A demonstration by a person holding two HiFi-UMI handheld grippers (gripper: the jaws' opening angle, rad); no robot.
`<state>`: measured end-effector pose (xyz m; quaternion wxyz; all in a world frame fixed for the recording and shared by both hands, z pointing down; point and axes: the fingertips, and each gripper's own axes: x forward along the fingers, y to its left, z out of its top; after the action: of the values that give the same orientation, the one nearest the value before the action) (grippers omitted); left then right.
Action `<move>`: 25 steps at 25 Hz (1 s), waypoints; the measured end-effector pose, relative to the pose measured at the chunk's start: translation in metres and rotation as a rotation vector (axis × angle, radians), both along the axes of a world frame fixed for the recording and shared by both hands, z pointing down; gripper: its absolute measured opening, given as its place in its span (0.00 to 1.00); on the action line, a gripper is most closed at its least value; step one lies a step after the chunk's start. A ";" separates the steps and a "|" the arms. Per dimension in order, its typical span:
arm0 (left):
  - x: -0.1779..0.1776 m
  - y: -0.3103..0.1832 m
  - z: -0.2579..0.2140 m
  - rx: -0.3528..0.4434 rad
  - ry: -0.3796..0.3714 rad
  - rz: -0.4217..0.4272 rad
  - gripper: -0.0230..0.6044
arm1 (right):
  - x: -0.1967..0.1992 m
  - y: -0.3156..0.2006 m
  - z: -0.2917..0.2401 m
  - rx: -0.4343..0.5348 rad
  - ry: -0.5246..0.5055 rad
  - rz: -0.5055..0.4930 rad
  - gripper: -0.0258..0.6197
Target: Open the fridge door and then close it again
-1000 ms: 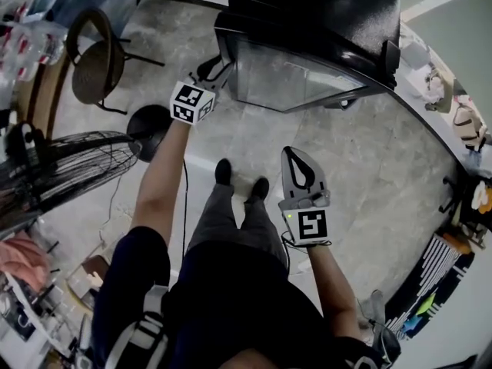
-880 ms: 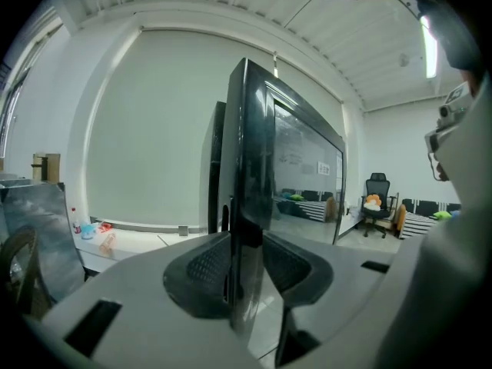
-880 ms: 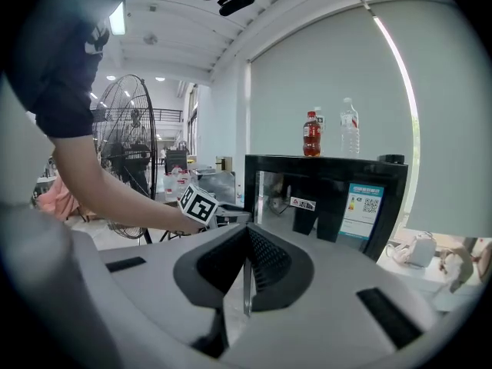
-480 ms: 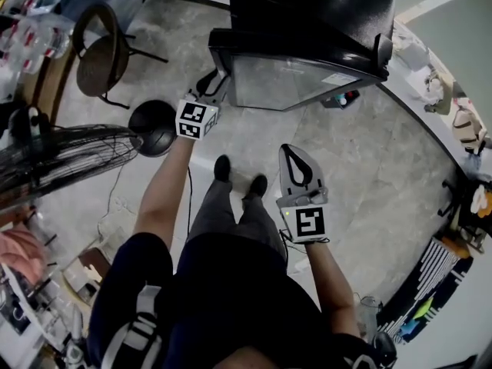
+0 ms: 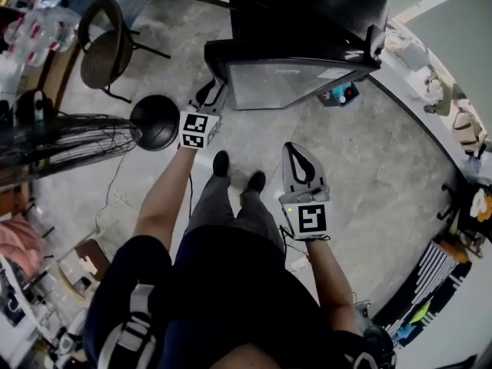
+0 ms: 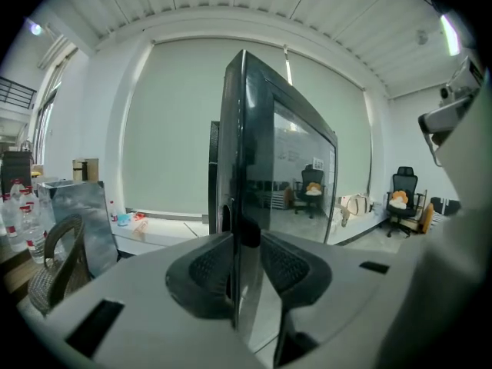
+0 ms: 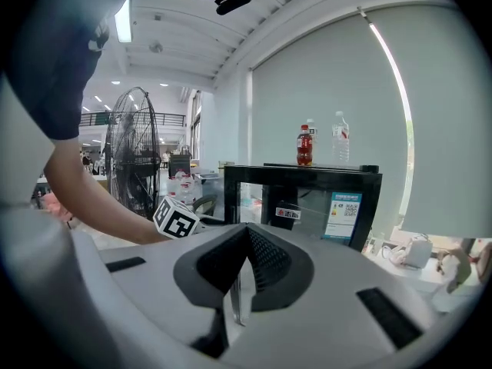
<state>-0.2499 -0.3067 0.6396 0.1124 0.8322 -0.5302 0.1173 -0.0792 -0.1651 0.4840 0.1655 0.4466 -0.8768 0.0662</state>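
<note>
Quick status from my end: the fridge door (image 5: 292, 79) is swung well out from the fridge (image 5: 307, 10). I'd call the opening half basically done, with the whole closing half left to do. My left gripper (image 5: 211, 92) is pinching the door's free edge, one pad on each side, and its jaws have just been closing in on that edge. My right gripper (image 5: 295, 151) is pressed together on nothing. It hangs well apart from the door, off to the right of the left one and nearer to me.

On the views: only the left gripper view actually shows the edge sitting between the pads (image 6: 204, 271). From the head view that spot is just a dark blob. The right gripper view has the front of the glass ahead of it, plus a red bottle (image 7: 305, 146) and a clear bottle (image 7: 340, 138) on top of the fridge. The left gripper view misses those completely.
</note>
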 end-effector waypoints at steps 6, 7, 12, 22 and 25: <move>0.005 0.026 -0.001 -0.014 -0.011 -0.043 0.23 | 0.007 0.011 -0.007 0.011 -0.016 -0.001 0.07; 0.007 0.032 -0.002 -0.013 -0.013 -0.051 0.23 | 0.008 0.015 -0.008 0.012 -0.018 -0.002 0.07; 0.018 0.060 -0.004 -0.013 -0.033 -0.090 0.22 | 0.023 0.033 -0.010 0.027 -0.022 -0.017 0.07; 0.042 0.114 -0.009 -0.040 -0.057 -0.160 0.20 | 0.053 0.076 -0.010 0.021 -0.021 -0.073 0.07; 0.048 0.128 -0.010 -0.048 -0.056 -0.168 0.20 | 0.056 0.087 -0.007 0.007 -0.019 -0.079 0.07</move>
<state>-0.2018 -0.1789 0.6297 0.1271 0.7783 -0.5980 0.1432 -0.0232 -0.0785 0.4771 0.1583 0.4113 -0.8956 0.0608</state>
